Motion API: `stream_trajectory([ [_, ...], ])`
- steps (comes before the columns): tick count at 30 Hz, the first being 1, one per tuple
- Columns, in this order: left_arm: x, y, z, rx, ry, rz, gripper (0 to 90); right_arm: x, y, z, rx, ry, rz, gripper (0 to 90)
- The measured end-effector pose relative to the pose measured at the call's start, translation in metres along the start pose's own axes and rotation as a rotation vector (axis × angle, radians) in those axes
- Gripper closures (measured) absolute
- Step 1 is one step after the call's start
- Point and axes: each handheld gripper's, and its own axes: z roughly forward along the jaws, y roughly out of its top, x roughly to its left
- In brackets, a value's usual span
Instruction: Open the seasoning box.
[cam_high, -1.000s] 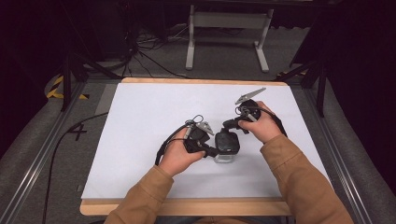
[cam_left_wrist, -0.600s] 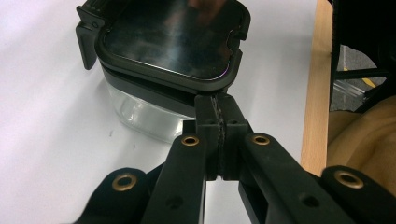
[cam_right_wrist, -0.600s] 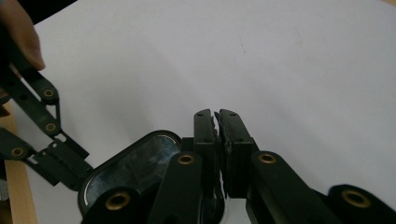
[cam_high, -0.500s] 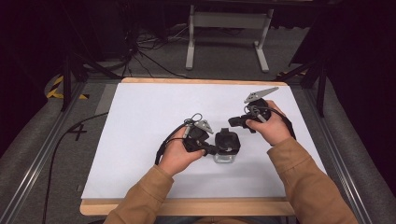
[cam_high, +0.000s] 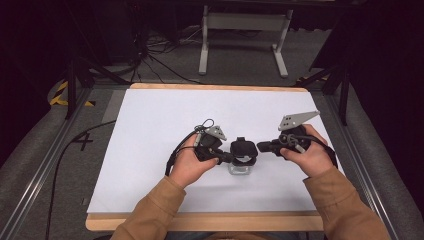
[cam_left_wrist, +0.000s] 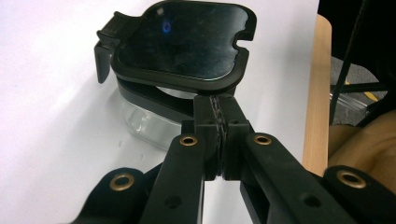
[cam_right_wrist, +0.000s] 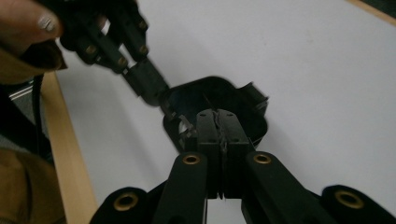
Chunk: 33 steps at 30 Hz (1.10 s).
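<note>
Near the middle of the white table (cam_high: 150, 120), toward the person's side: a small clear container (cam_high: 243, 167) with a black lid (cam_high: 243, 148), lid raised at an angle above the clear base, hinge clasp on the far side. At the lid's left edge, the left gripper (cam_high: 226, 158), jaws pressed together with their tips against the lid's rim; seen along its own jaws, pads closed tight with the rim (cam_left_wrist: 219, 88) right at the tips, though hard to tell whether a lip of it sits pinched between them. To the right of the container, the right gripper (cam_high: 261, 147), held just above the table, jaws just been closing and now fully together on nothing, tips just short of the lid and apart from it. Both forearms in tan sleeves (cam_high: 150, 210), coming in from the near edge. Beyond the table, dark floor with cables (cam_high: 150, 60) and a grey metal stand (cam_high: 245, 30).
</note>
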Motion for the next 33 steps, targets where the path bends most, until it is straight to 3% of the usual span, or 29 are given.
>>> stream_trajectory([
  [3,-0.001,0.000,-0.001,-0.005,0.008,0.007,88.3,0.013,-0.009,0.002,0.033,0.020,-0.022,90.0],
  [5,-0.001,0.001,-0.002,-0.011,0.008,0.002,88.3,0.019,-0.013,0.005,0.057,0.004,-0.045,90.0],
  [10,-0.001,0.002,-0.002,-0.029,0.014,0.001,88.6,0.025,-0.018,0.019,0.101,-0.004,-0.069,90.0],
  [15,-0.002,0.002,-0.002,-0.032,0.009,0.004,88.7,0.023,-0.017,0.026,0.071,-0.043,-0.071,90.0],
  [23,-0.004,0.002,0.003,-0.031,0.010,0.008,88.9,0.021,-0.008,0.019,0.009,-0.059,-0.073,90.0],
  [31,-0.003,0.002,0.002,-0.074,0.022,-0.006,89.2,0.029,-0.008,0.024,0.047,-0.035,-0.094,90.0],
  [33,-0.003,0.002,0.002,-0.072,0.024,-0.007,89.0,0.029,-0.011,0.028,0.061,-0.047,-0.094,90.0],
])
